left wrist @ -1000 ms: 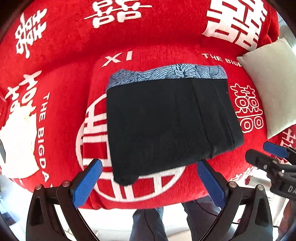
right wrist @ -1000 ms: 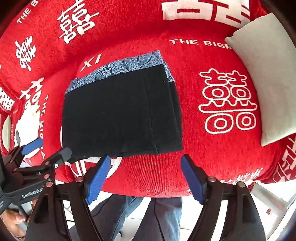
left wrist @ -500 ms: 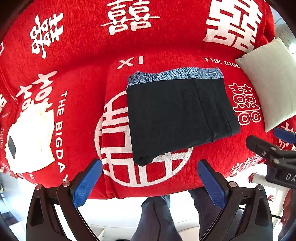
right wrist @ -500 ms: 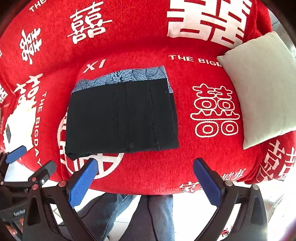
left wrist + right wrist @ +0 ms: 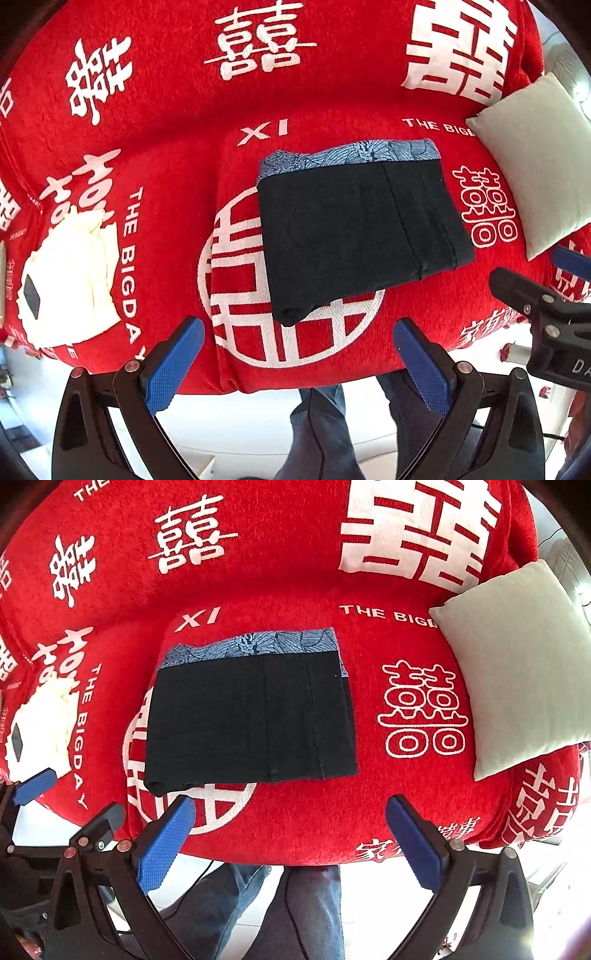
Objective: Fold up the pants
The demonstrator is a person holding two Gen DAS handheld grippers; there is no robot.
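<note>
Left wrist view showed the left gripper [image 5: 297,354] with its blue pads spread wide apart and holding nothing, hanging off the near edge of the red sofa cover [image 5: 155,155]. The right gripper [image 5: 290,832] likewise stood wide apart and empty. Since a second earlier both had drawn back from the sofa, so the folded pants [image 5: 360,236] looked smaller and farther off, and more of the cover came into view. The pants lay flat as a black rectangle on the white circle emblem [image 5: 236,295], a blue patterned band [image 5: 351,155] along their far edge, touching neither gripper. A pale cushion [image 5: 535,184] sat well to the right, a white garment [image 5: 70,273] to the left. The person's jean-clad legs [image 5: 266,904] showed below the sofa edge.
</note>
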